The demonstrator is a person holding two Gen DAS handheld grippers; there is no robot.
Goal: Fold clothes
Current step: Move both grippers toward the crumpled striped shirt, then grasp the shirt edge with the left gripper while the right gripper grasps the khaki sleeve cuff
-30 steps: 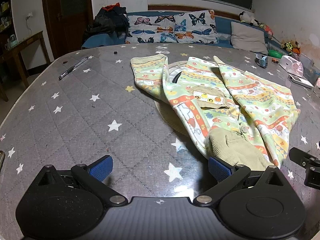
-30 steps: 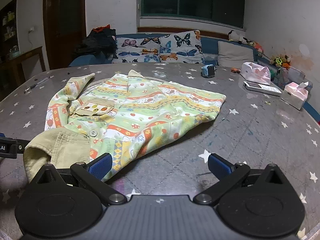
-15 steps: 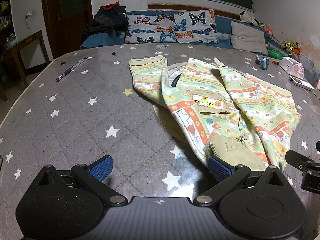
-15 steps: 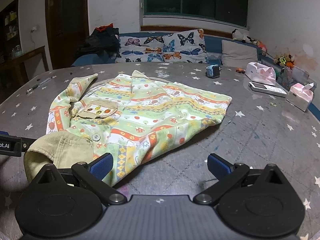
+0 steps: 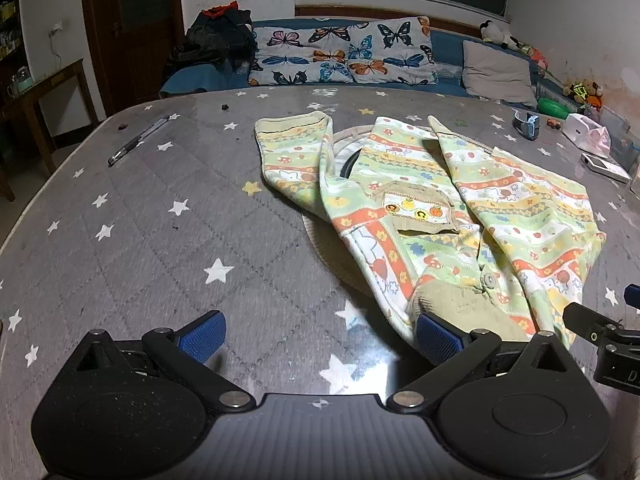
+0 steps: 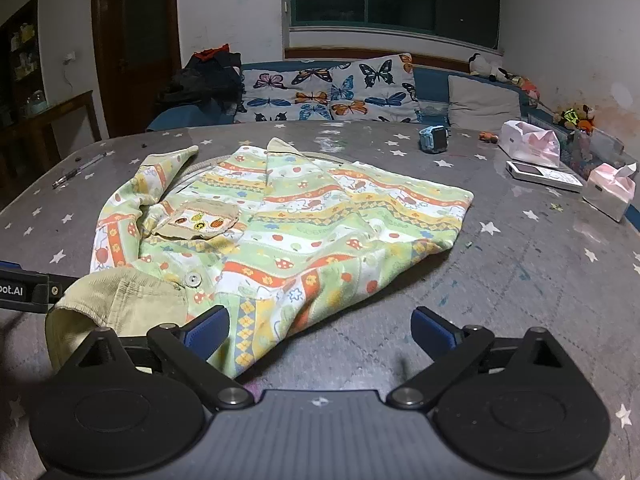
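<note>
A patterned jacket (image 5: 452, 208) is spread in the middle of a grey, star-printed table (image 5: 168, 240), its green, orange and yellow stripes crumpled in loose folds. A tan corduroy collar (image 6: 120, 300) is turned up at the near edge, with a button (image 6: 193, 278) just beside it and a tan pocket flap (image 6: 200, 220) farther in. One sleeve (image 5: 292, 152) is stretched toward the far left of the garment.

The left gripper (image 5: 320, 334) is held low at the near edge of the table, its jaws spread wide with bare table between them; the right blue pad (image 5: 438, 338) is seen just in front of the collar, though contact cannot be told. The right gripper (image 6: 320, 326) is also held with jaws spread wide, the near hem of the jacket lying between them and the left pad (image 6: 208, 326) overlapping the cloth. Nothing is pinched by either.

A pen (image 5: 138, 140) is seen lying on the far left of the table. On the far right, a blue watch (image 6: 434, 139), a white remote (image 6: 544, 175) and two tissue packs (image 6: 610, 190) are set well apart from the jacket. Beyond the table, butterfly pillows (image 5: 344, 56) are propped on a blue sofa (image 6: 430, 80), with dark clothes (image 5: 216, 40) piled at its left end.
</note>
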